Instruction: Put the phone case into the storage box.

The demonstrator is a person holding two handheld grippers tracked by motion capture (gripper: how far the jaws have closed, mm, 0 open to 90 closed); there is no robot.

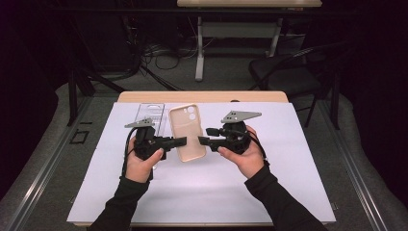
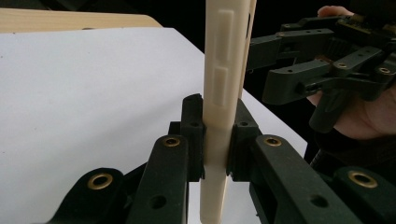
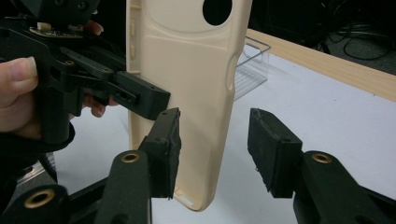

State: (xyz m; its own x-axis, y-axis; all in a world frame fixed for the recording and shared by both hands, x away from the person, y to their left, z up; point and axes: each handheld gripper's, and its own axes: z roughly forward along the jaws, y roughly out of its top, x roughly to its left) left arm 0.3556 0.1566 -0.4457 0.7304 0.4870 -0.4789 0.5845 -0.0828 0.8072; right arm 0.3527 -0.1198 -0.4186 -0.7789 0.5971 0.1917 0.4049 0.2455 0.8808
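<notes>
A beige phone case (image 1: pixel 186 132) is held above the white sheet (image 1: pixel 202 192) between my two grippers. My left gripper (image 1: pixel 182 141) is shut on its left edge; in the left gripper view both pads clamp the case's side wall (image 2: pixel 217 126). My right gripper (image 1: pixel 202 140) points at the case's right edge and is open. In the right gripper view its jaws stand apart around the case's lower corner (image 3: pixel 196 116), its left pad (image 3: pixel 169 149) close beside the case and its right pad (image 3: pixel 271 149) well away from it. The right gripper (image 2: pixel 322 74) also appears beyond the case.
A clear plastic package (image 1: pixel 149 113) lies flat on the sheet behind my left gripper. The wooden table edge (image 1: pixel 202 96) runs along the far side. A dark chair (image 1: pixel 293 67) and cables on the floor sit beyond the table.
</notes>
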